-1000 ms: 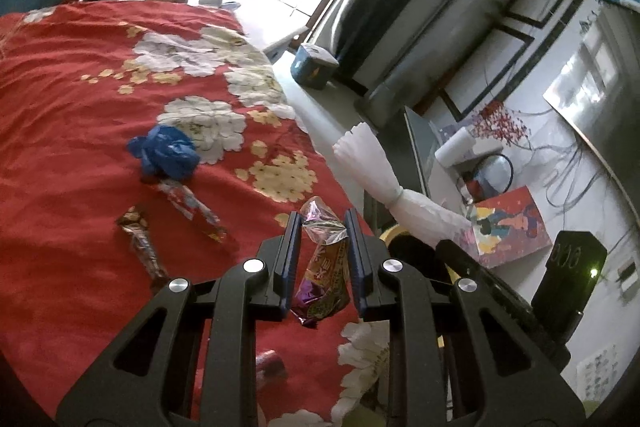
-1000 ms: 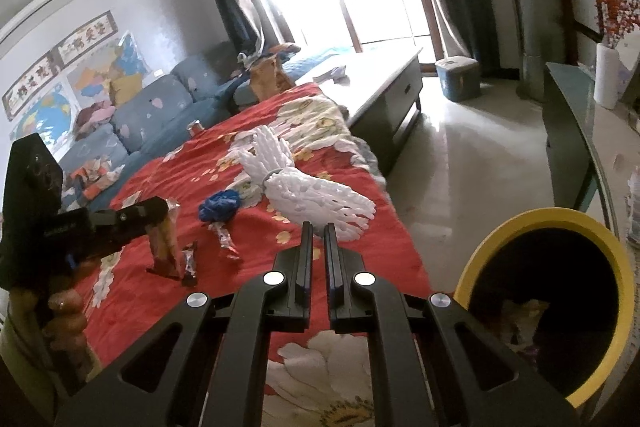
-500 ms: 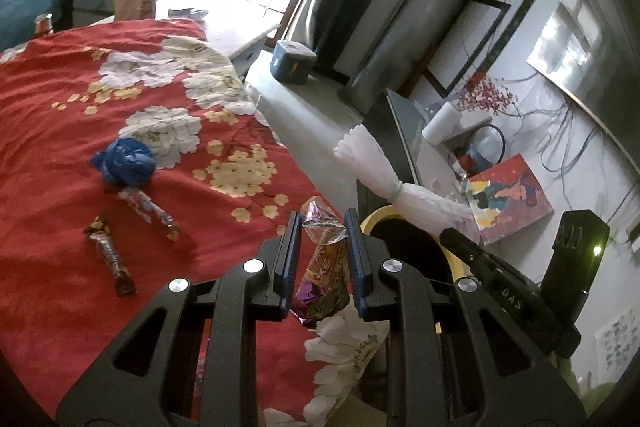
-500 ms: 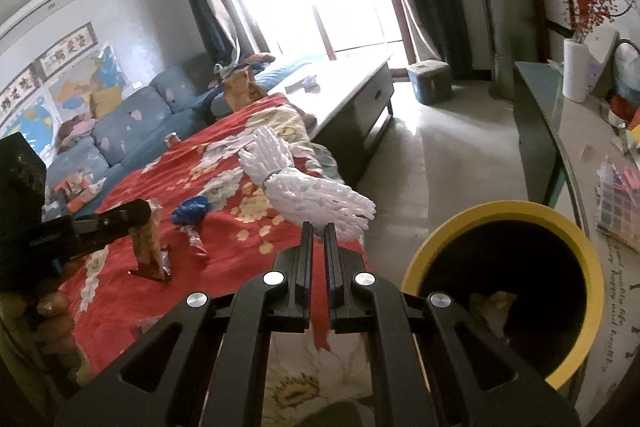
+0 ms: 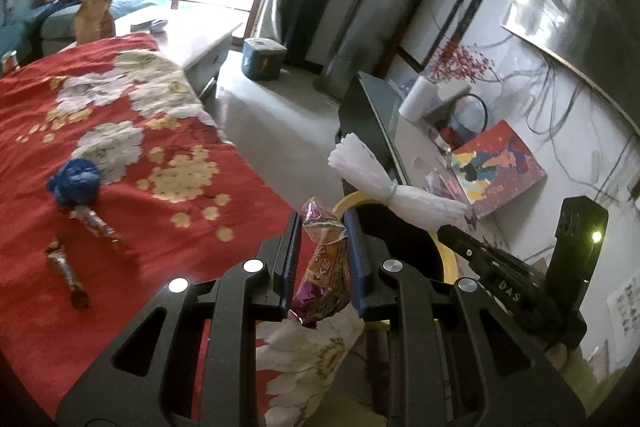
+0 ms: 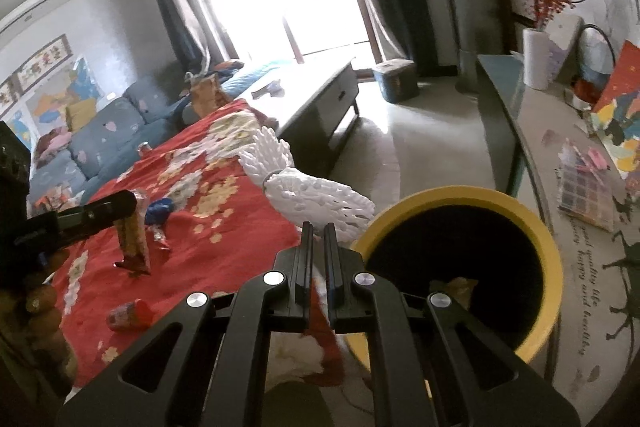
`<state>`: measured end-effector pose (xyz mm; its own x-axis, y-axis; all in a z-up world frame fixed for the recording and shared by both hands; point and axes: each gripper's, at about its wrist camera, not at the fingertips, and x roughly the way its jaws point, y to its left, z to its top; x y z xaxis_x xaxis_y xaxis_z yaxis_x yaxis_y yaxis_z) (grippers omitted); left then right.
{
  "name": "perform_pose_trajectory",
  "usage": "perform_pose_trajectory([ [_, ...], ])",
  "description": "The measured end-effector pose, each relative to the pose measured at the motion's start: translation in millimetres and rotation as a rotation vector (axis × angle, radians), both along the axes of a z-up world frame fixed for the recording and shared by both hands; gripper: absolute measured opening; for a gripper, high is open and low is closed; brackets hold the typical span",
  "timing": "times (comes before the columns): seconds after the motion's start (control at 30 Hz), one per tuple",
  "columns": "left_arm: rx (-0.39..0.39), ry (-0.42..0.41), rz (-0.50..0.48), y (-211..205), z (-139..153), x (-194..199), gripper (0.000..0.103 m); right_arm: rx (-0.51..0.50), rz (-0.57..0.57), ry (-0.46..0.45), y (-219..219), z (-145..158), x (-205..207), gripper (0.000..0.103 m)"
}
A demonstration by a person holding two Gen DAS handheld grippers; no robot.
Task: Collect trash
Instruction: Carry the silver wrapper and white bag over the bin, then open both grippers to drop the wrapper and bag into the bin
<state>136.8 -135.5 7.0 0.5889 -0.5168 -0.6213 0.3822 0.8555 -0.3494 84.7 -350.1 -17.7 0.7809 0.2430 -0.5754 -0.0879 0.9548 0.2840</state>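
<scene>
Carrying a purple wrapper (image 5: pixel 323 269) pinched in the left gripper (image 5: pixel 320 263), probably headed for the yellow bin (image 5: pixel 444 255) by the red cloth (image 5: pixel 132 211). Right view: right gripper (image 6: pixel 318 259) clamped on white foam (image 6: pixel 320 199) at the bin's (image 6: pixel 554 267) rim; sunny living room, more wrappers left.

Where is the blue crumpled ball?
The blue ball lies on the red cloth, at the left of the left wrist view, beside a white flower print and just above two long wrappers.
</scene>
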Motion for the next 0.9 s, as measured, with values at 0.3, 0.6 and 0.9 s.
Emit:
perform_pose_trajectory([
  [0.3, 0.051, -0.022, -0.093, -46.7, -6.9, -2.8, 0.016, -0.005, -0.092, 0.037, -39.2, -15.5, -11.4, 0.006],
  [0.6, 0.076, -0.038, -0.162, -85.9, -18.2, -5.6, 0.016, -0.022, -0.179, 0.069, -72.5, -29.6, -18.6, 0.006],
  [0.9, 0.089, -0.042, -0.235, -119.9, -36.3, -5.3, 0.016, -0.023, -0.252, 0.138, -96.0, -51.6, -19.9, 0.006],
])
